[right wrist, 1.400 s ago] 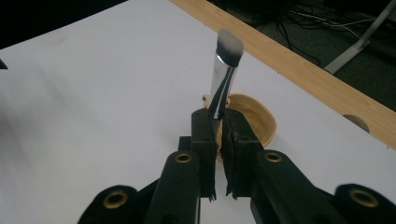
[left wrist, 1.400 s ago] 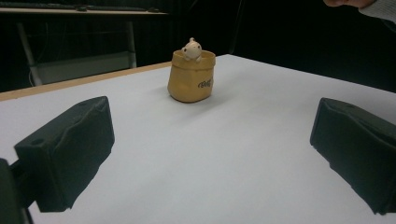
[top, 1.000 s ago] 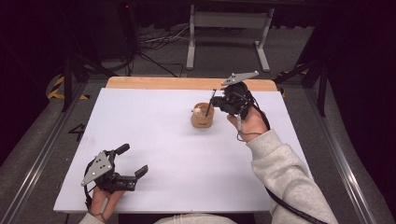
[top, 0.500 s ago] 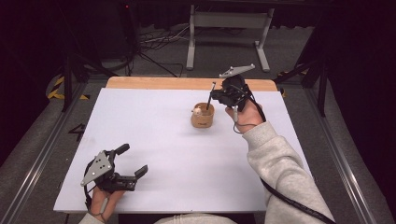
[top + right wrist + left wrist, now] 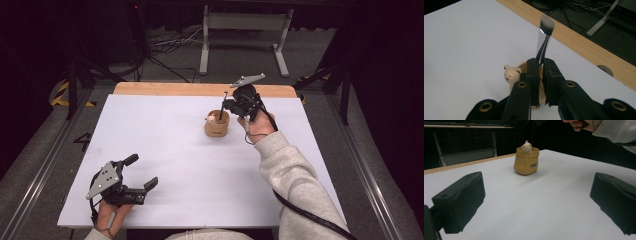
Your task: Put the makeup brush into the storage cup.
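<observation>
A small tan pot stands on the white table, right of its middle toward the far side. A cream bear figure peeks over the pot's rim. My right gripper hovers just above and beside the pot, shut on the thin dark handle of a flat-headed brush. The brush stands almost upright with its bristles up. Its lower end is hidden behind the jaws. My left gripper rests near the front left corner, open, with nothing between its jaws, and faces the pot.
A wooden strip runs along the table's far edge, with a round hole in it close to the right gripper. Beyond it lie a dark floor with cables and a grey stand.
The right gripper has risen slightly and drawn a little toward the far edge with the brush in it. The left gripper has stayed in place.
</observation>
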Available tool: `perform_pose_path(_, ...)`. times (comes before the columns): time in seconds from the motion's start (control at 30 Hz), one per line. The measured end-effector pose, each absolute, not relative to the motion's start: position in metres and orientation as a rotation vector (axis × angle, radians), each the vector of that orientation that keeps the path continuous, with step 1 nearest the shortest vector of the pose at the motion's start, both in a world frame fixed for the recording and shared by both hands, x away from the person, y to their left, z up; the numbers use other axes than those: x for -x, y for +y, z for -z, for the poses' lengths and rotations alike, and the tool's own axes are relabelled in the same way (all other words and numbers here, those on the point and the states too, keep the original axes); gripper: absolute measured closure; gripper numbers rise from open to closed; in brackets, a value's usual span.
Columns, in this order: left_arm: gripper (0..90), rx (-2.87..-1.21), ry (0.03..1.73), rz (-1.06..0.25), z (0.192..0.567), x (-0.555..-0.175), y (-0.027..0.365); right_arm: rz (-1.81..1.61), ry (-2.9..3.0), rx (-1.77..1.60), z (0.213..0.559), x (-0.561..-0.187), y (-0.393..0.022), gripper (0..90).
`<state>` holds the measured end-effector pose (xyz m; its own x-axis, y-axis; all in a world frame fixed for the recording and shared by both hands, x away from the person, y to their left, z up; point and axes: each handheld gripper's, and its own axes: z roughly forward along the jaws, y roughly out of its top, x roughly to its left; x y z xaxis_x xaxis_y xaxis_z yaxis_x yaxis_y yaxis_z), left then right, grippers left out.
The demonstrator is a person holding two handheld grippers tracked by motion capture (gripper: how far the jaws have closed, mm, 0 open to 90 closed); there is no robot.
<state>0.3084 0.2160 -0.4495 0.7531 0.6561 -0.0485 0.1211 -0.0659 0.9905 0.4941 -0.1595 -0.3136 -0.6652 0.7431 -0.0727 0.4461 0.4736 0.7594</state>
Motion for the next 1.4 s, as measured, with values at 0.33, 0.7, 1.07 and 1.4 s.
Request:
perform_pose_path(0.33,0.4,-1.600,0.640,-0.491,0.449,-0.308,0.216,-1.001,2.360,-1.011,0.327,-0.497,-0.157,84.5)
perform_pose_path(0.7,0.5,-1.604,0.634,-0.492,0.449,-0.309,0.216,-0.996,2.387,-1.020,0.336,-0.497,-0.155,84.3)
perform_pose_path(1.07,0.5,-1.602,0.636,-0.490,0.450,-0.309,0.216,-1.055,2.349,-1.000,0.333,-0.491,-0.163,33.5)
perform_pose_path(1.4,0.5,-1.602,0.638,-0.490,0.450,-0.309,0.216,-1.065,2.251,-0.996,0.315,-0.474,-0.177,13.7)
